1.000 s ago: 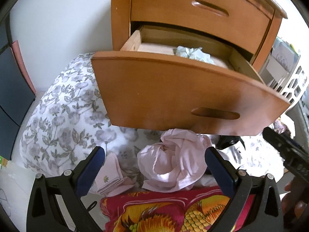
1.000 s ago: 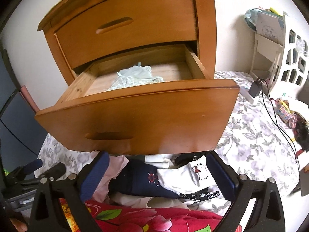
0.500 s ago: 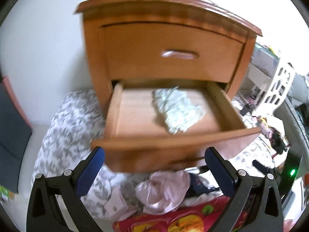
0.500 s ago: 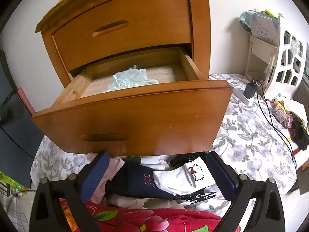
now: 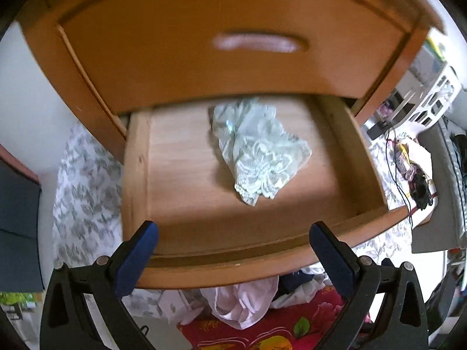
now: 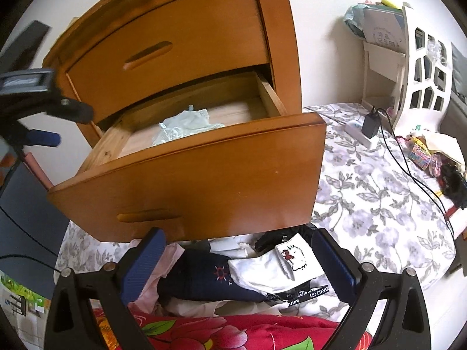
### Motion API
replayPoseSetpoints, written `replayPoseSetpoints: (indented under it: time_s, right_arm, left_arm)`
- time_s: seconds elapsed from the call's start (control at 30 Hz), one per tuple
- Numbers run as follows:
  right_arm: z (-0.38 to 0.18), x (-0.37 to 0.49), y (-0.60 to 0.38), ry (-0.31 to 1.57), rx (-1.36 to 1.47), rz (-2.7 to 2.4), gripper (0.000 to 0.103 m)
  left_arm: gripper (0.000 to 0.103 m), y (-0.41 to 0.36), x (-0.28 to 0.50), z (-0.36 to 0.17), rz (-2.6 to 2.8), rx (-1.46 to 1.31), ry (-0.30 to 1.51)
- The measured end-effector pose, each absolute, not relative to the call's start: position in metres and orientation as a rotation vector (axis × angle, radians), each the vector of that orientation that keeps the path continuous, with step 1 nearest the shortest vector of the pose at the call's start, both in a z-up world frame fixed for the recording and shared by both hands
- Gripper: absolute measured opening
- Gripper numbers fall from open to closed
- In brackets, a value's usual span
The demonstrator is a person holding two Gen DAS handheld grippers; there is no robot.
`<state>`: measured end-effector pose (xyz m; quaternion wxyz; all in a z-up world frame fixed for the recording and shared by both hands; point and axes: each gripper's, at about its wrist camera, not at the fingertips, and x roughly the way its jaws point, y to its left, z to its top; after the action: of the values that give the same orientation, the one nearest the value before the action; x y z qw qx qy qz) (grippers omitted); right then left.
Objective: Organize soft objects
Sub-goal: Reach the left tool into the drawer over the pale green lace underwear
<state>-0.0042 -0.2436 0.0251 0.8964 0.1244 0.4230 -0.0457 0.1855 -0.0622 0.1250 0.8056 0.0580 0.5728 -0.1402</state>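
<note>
One crumpled pale lace garment (image 5: pixel 258 148) in smooth wooden drawer (image 5: pixel 137 157).

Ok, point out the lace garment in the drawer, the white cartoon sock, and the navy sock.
lace garment (image 5: pixel 259 148), left wrist view, middle of the crumpled lace.
white cartoon sock (image 6: pixel 294 258), right wrist view, on the printed cuff.
navy sock (image 6: pixel 201 274), right wrist view, mid-body.

Orange-brown wood is shown on the drawer (image 5: pixel 335 157); pale mint lace on the garment (image 5: pixel 259 151); grey florals on the bedsheet (image 6: pixel 379 192); blue on the fingers (image 6: pixel 143 265).
</note>
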Motion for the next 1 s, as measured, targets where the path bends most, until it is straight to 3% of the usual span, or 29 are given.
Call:
replayPoseSetpoints:
  time_s: [0.5,0.77,1.0]
  right_arm:
    - [0.013,0.002,-0.249,0.927,0.32,-0.047,0.102]
    - [0.008,0.004,-0.253,0.944,0.344,-0.031,0.102]
    - [0.005,0.005,-0.253,0.955,0.359,-0.018,0.102]
  left_arm:
    - [0.102,-0.073,0.244,0.07,-0.194,0.137,1.442]
    - [0.09,-0.099,0.256,0.047,-0.217,0.28,1.498]
    - [0.089,-0.121,0.274,0.027,-0.225,0.365,1.539]
